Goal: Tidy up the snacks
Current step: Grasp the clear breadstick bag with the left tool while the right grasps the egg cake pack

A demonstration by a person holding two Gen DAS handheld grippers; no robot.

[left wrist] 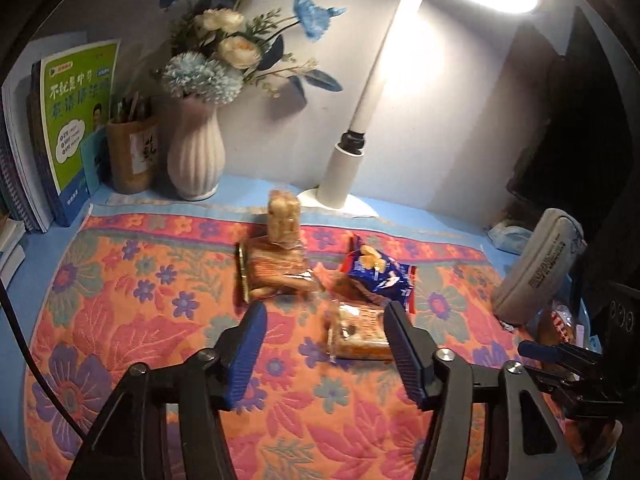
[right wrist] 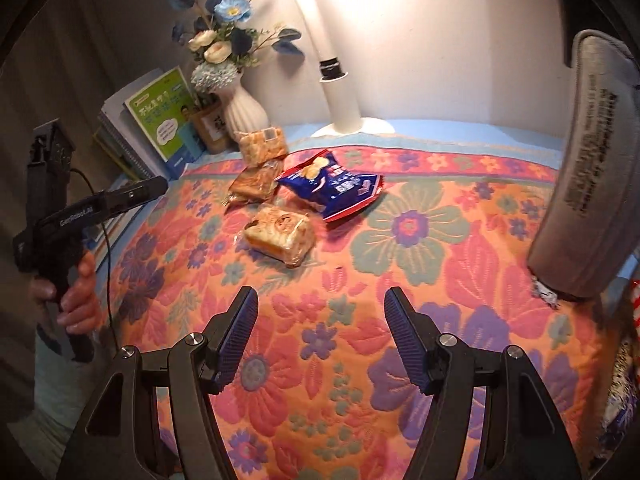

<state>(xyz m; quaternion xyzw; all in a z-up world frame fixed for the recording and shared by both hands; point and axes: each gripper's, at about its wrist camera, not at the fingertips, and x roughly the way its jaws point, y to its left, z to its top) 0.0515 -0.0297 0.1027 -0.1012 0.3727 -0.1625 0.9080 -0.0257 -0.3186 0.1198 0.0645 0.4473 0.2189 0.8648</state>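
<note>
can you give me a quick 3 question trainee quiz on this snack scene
1. True or false: the blue chip bag lies flat on the floral cloth.
2. How many snack packs are on the cloth? A) two B) four C) six
3. What stands between the pen cup and the lamp?

Key:
1. True.
2. B: the chip bag, the bread pack, the flat biscuit pack and the cracker pack on top of it.
3. The vase of flowers.
</note>
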